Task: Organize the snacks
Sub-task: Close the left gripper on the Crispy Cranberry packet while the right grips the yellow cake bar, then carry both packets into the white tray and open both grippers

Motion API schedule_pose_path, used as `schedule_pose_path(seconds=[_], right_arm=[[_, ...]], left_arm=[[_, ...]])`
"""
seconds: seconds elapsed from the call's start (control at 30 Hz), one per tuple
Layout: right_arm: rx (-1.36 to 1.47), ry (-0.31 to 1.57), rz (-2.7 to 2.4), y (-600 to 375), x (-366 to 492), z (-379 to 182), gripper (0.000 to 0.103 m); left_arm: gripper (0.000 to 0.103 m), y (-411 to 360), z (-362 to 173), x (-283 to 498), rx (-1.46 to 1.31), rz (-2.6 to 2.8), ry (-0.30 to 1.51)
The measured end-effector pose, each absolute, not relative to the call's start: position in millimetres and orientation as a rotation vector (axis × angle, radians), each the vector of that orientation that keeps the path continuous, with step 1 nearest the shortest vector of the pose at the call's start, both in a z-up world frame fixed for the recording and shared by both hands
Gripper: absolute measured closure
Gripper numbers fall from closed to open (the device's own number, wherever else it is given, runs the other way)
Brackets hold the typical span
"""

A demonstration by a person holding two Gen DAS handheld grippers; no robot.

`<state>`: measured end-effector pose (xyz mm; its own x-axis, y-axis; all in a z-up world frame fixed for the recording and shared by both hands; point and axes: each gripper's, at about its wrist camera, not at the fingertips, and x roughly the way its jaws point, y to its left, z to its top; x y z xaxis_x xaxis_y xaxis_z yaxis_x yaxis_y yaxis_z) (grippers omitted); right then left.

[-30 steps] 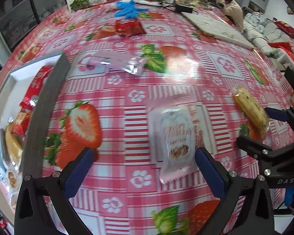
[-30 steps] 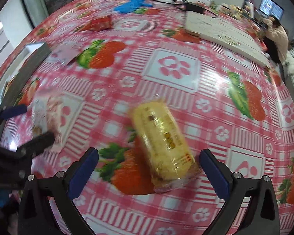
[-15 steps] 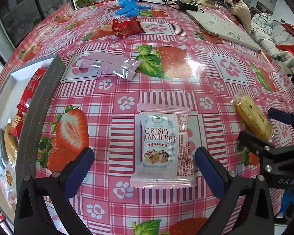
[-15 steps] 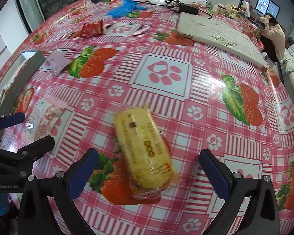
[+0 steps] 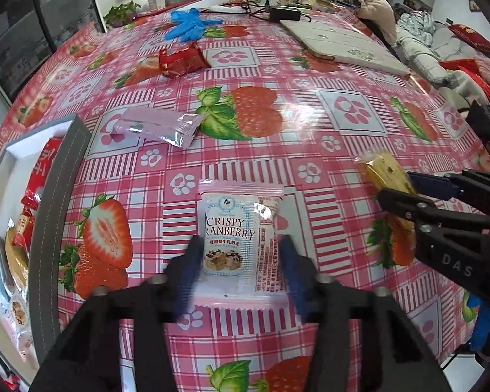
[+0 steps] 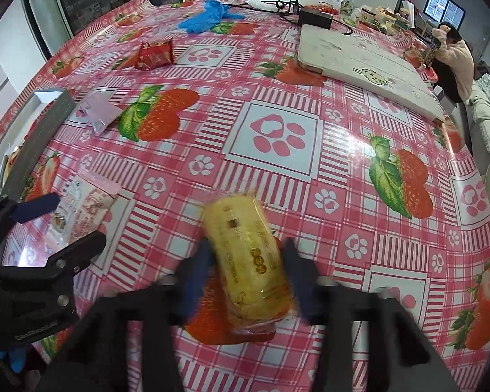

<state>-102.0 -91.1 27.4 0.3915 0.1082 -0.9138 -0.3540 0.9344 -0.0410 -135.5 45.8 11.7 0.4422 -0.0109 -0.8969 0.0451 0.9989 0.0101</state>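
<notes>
Two snacks sit right in front of me, one for each gripper.

From the left camera, my left gripper [image 5: 238, 258] has its blue fingers [image 5: 189, 268] on both sides of the cranberry packet [image 5: 236, 241]. The packet lies flat on the surface [image 5: 343, 114], with its long side pointing away from me, in line with the fingers. The fingers look blurry. They are very near the packet's edges, but I cannot tell if they pinch it yet. The gray box [image 5: 54, 215] with other snacks in it is off to the left, so this hand is the nearer one to it. A pink packet [image 5: 160, 127] and a red packet [image 5: 181, 62] lie farther out.

From the right camera, my right gripper [image 6: 245, 271] reaches around the yellow cake roll [image 6: 248, 258]. The roll lies long, tipped a little leftward at the far end. The fingers are blurry here too, close on each side. I cannot tell if they squeeze it.
</notes>
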Motion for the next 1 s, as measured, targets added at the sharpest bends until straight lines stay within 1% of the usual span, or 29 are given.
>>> schedule_pose_path(seconds=[0.07,0.2,0.57,0.83,1.0], right_arm=[[-0.237,1.131,0.298,-91.2,-105.6,27.5,0.065],[-0.13,1.142,0.352,-96.1,-115.6,34.0,0.065],[-0.13,1.102,0.433,-52.6,-130.4,66.3,0.065],[-0.141,1.098,0.491,-14.8,-134.6,78.6,0.065],[-0.145,1.087,0.548,19.0,-136.9,92.8,0.065]], left_arm=[[0.058,48.0,12.7,-138.2,0.018,-0.047,1.117],[0.058,53.5,17.7,-147.3,-0.013,-0.062,1.113],[0.058,82.6,56.8,-170.8,-0.046,-0.061,1.014],[0.058,120.3,72.1,-183.8,-0.086,-0.028,0.973],[0.058,162.9,83.8,-194.4,-0.117,0.028,0.95]])
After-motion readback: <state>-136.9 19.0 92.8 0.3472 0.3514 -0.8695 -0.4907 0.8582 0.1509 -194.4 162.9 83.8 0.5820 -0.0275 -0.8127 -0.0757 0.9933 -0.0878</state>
